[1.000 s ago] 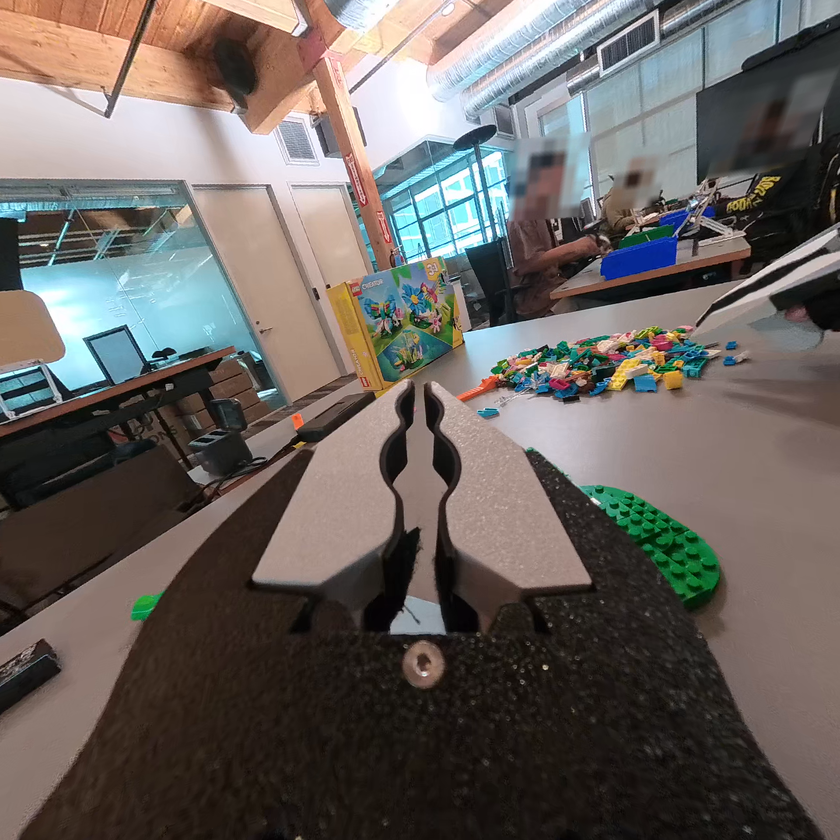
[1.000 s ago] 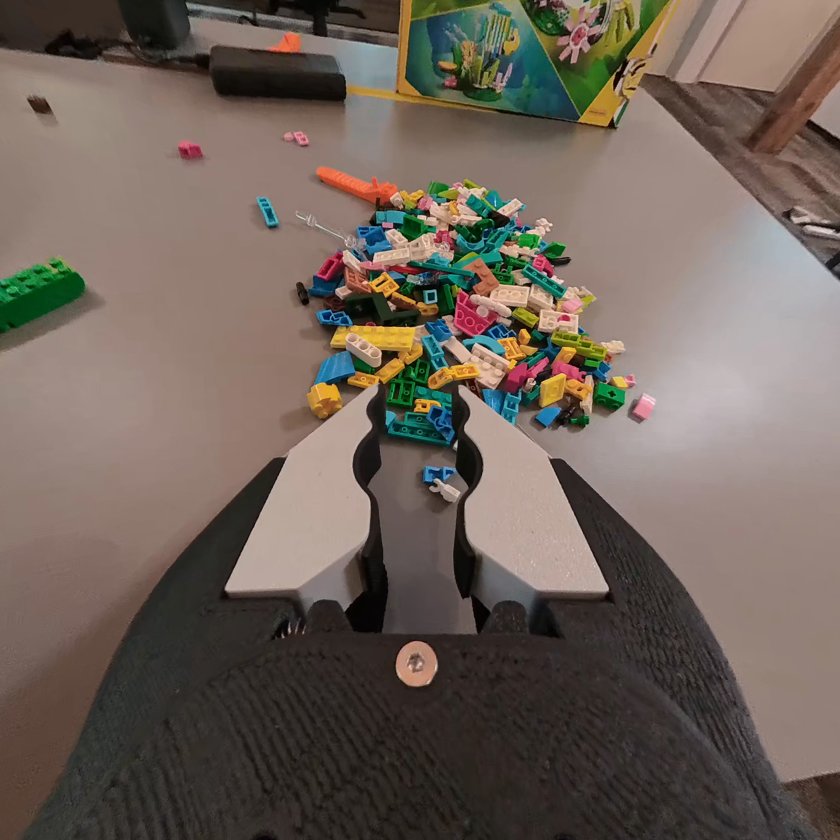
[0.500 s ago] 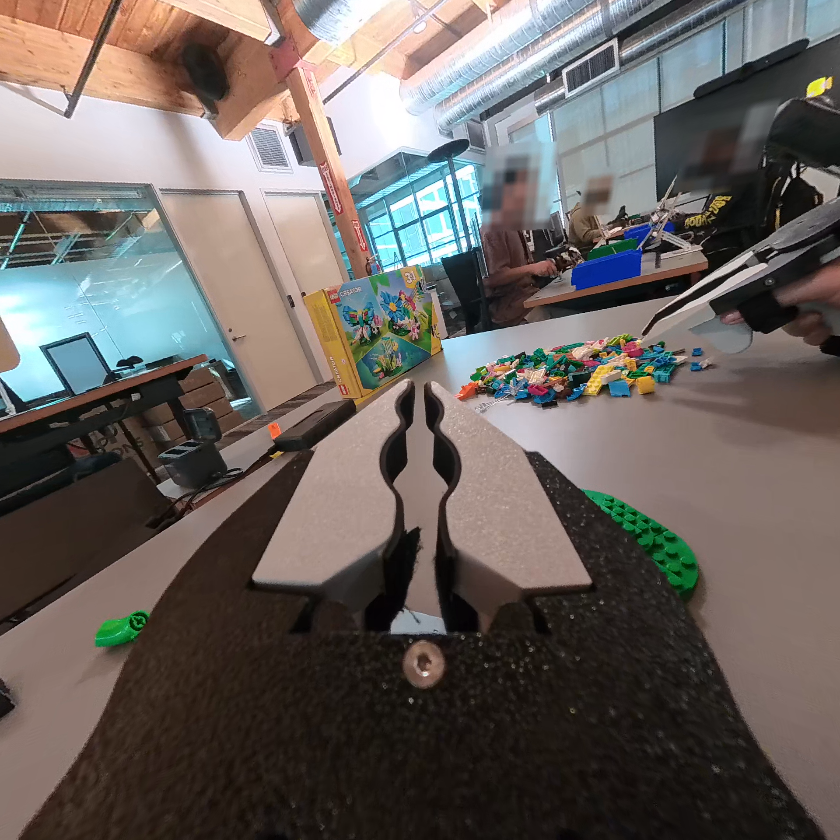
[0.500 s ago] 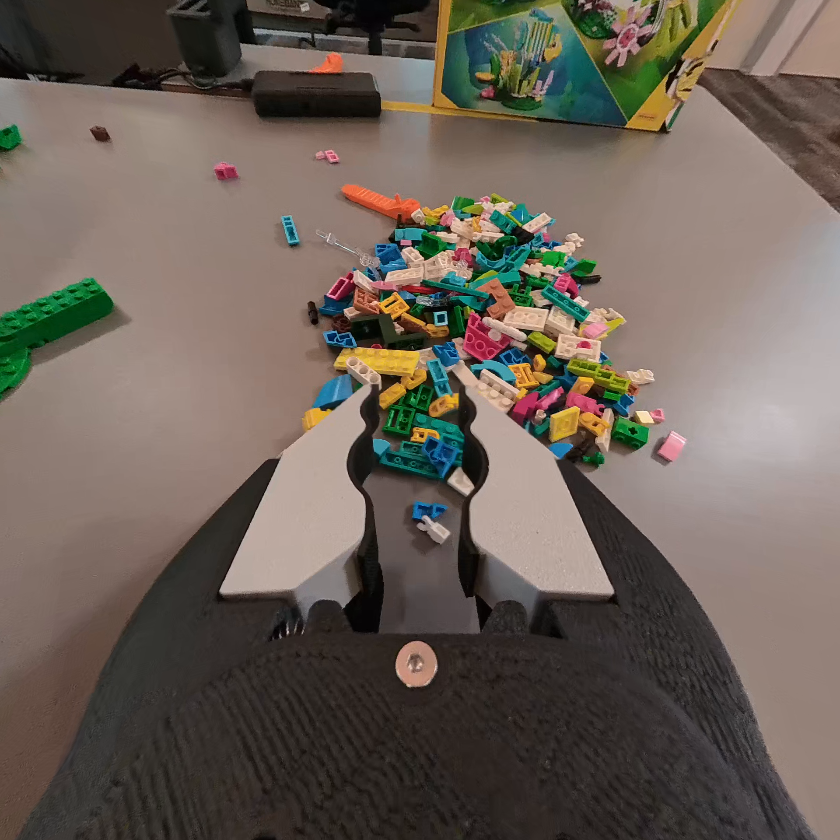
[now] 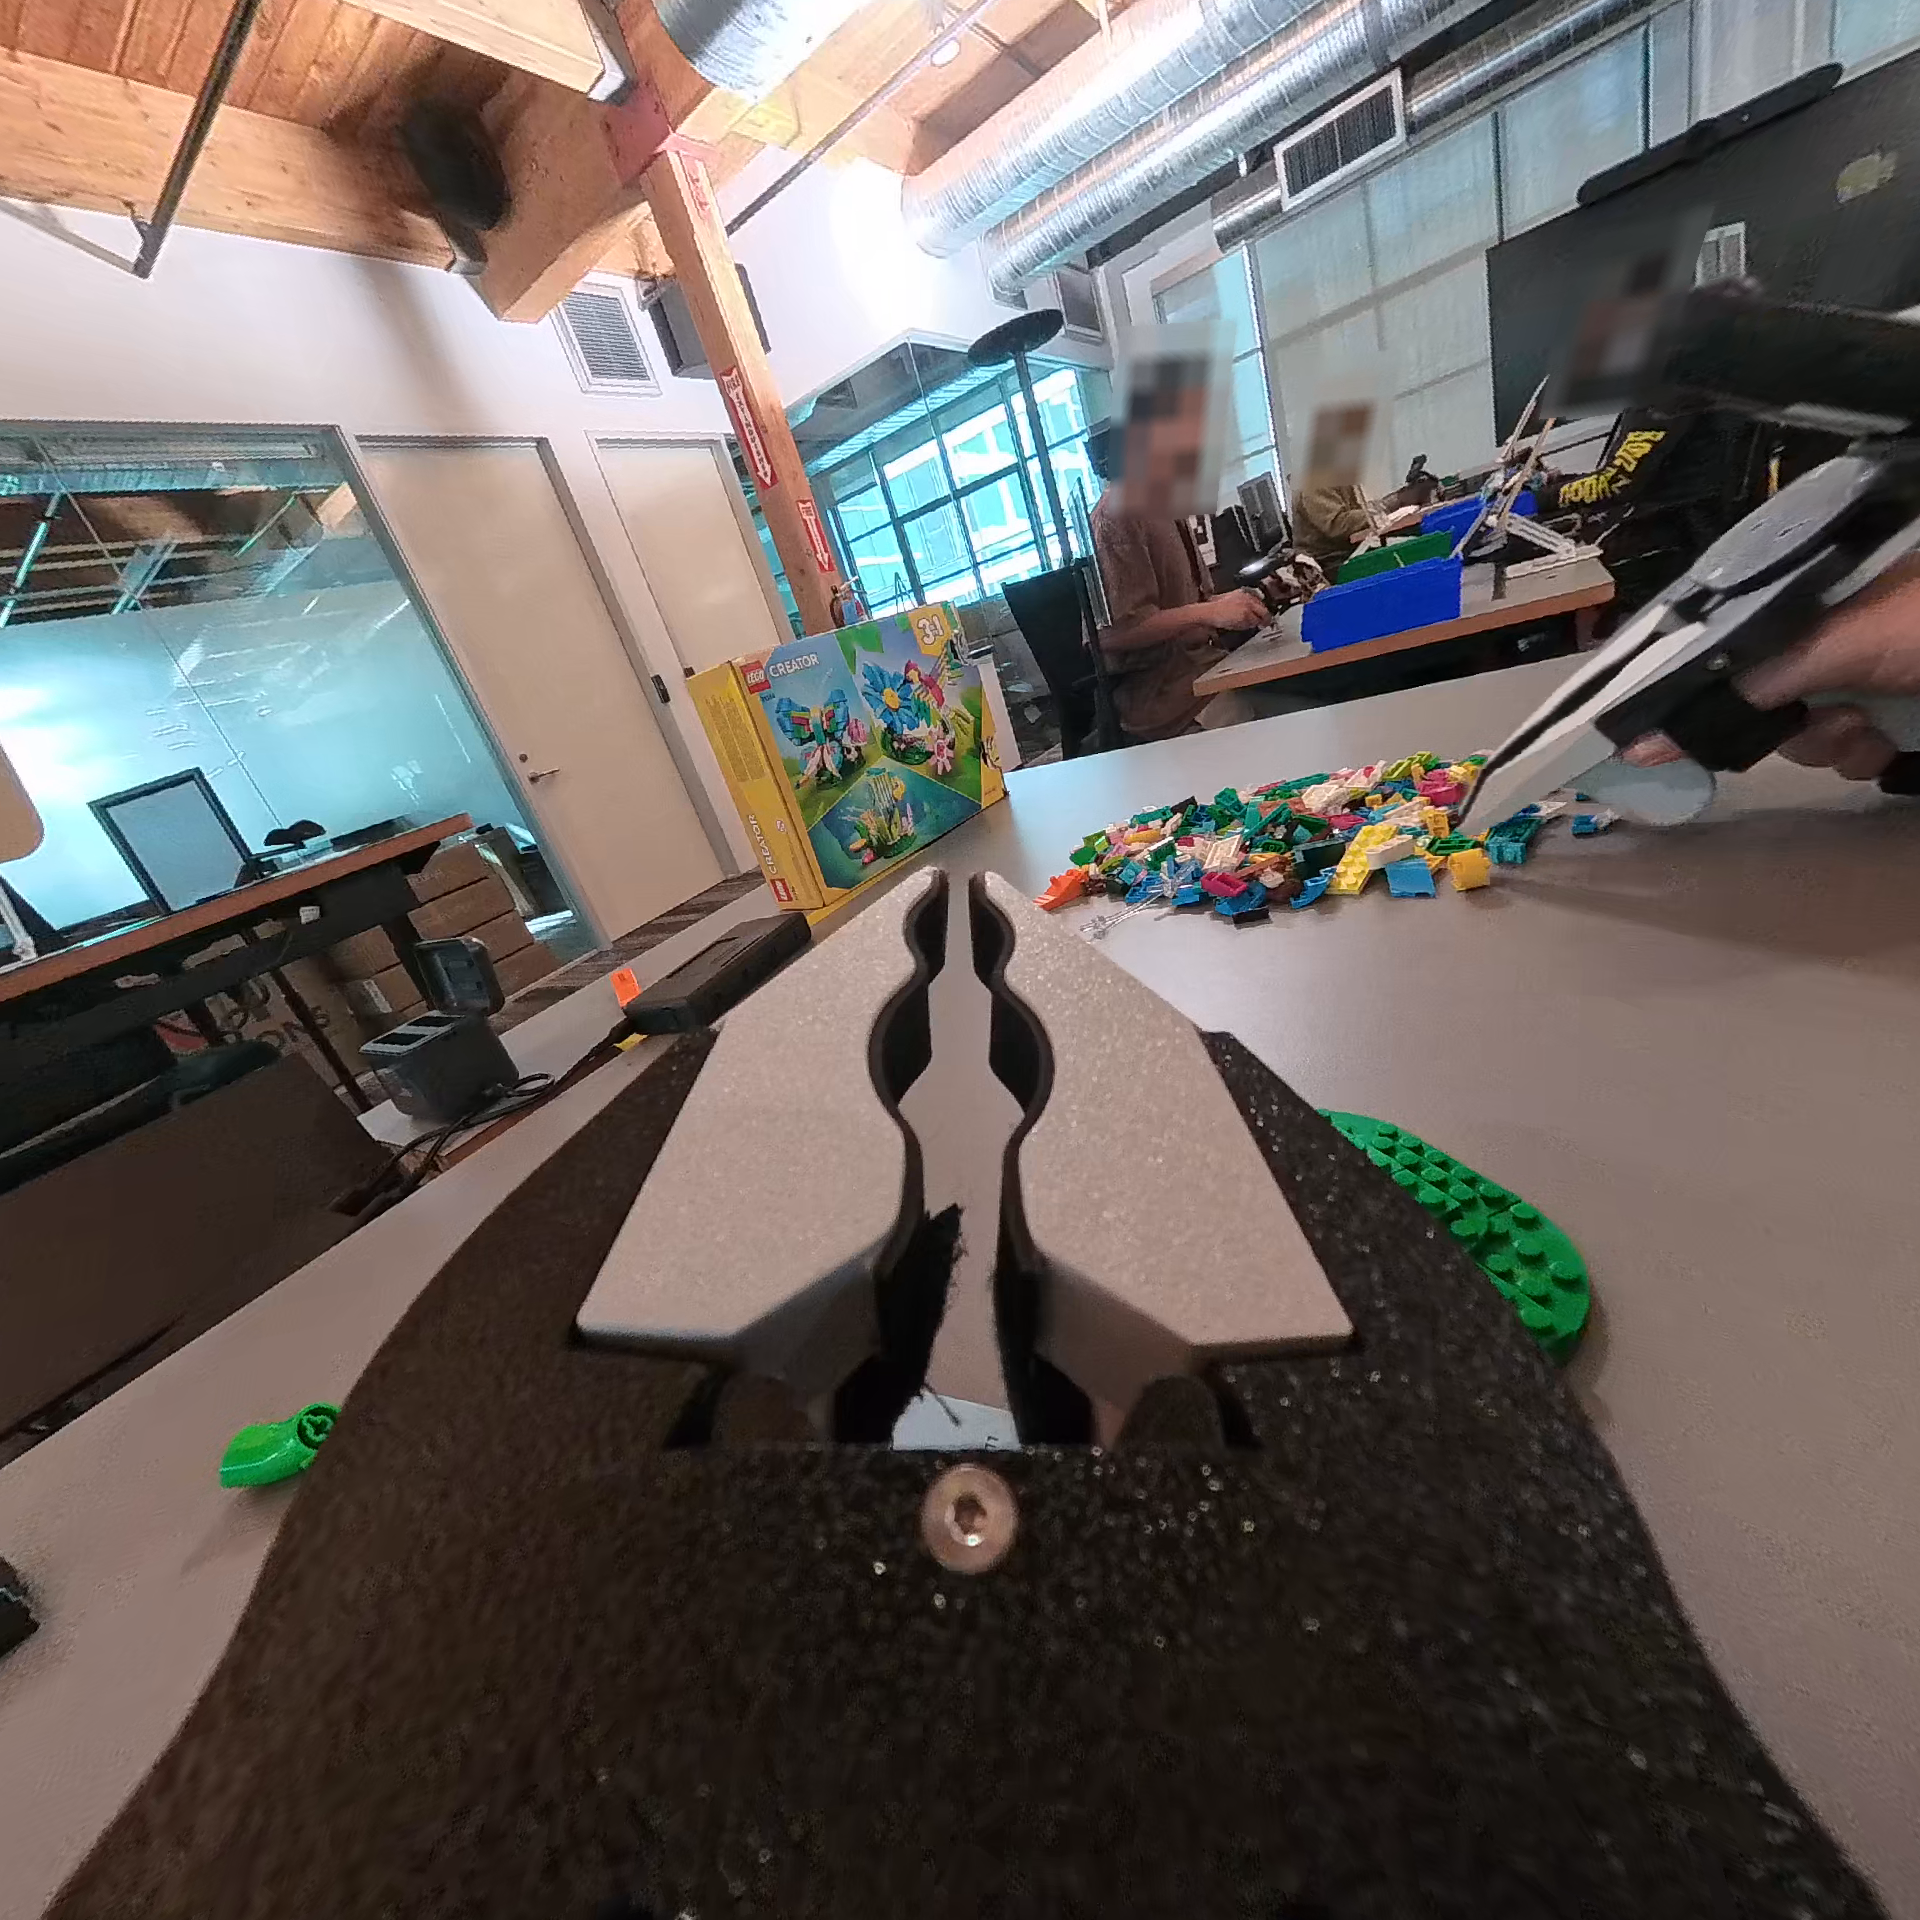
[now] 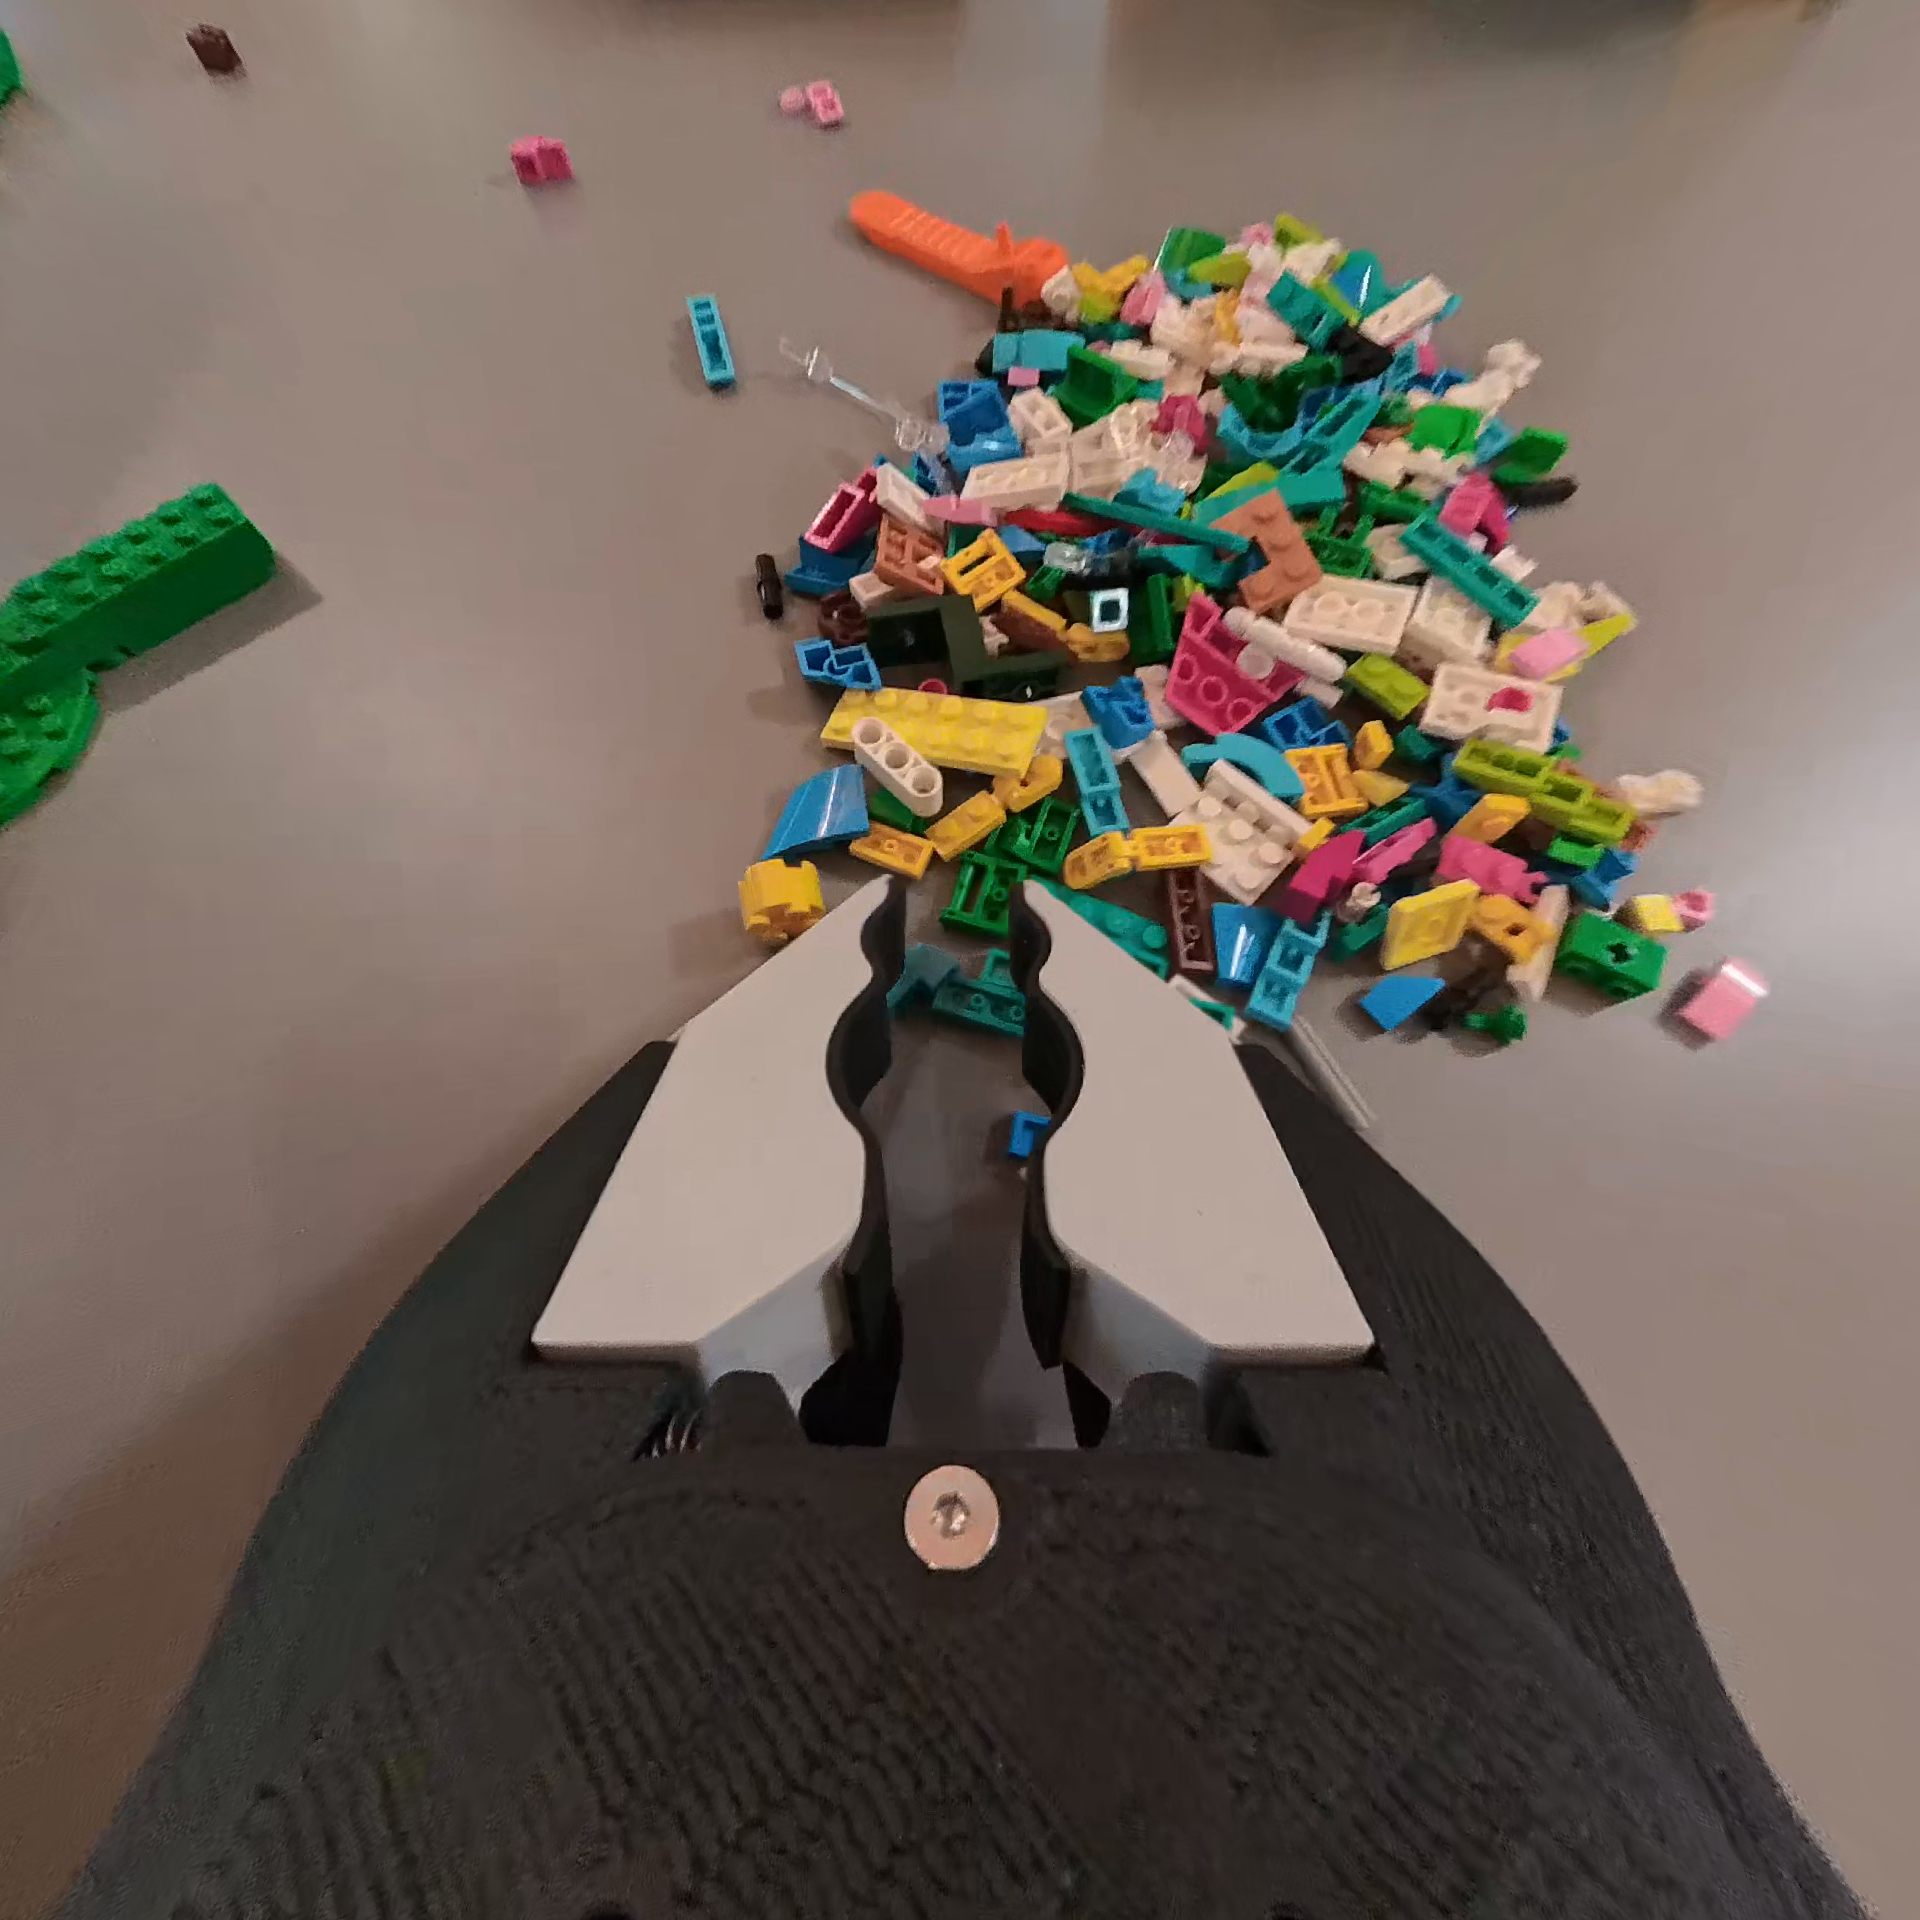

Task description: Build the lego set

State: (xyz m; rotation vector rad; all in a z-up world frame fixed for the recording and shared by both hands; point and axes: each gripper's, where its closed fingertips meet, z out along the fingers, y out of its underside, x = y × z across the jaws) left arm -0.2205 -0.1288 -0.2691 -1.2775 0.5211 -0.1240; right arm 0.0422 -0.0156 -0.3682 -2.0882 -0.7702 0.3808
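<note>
Closer to the loose pieces than half a second ago, the right gripper (image 6: 961, 904) has dropped toward the near edge of the brick pile (image 6: 1226, 644), which now fills more of its view; the boxed set that showed at the top of that view has slid out of frame. Its jaws stand parted by a moderate gap and hold nothing. Between and just beyond the tips lie a small green plate (image 6: 982, 894) and teal pieces (image 6: 977, 992), touching the pile's near fringe; a tiny blue piece (image 6: 1029, 1132) sits nearer, beside the right jaw's inner face. The pile lies straight ahead of this gripper and spreads away to its right, so the right hand is by far the nearer one for picking.

Seen from the left wrist, the left gripper (image 5: 958, 883) hovers low over the grey table (image 5: 1558, 1039), jaws almost together with only a thin slit, empty. A green base plate (image 5: 1475, 1226) lies just beside it on its right, well apart from the pile. A lone green piece (image 5: 275, 1442) lies to its left.
</note>
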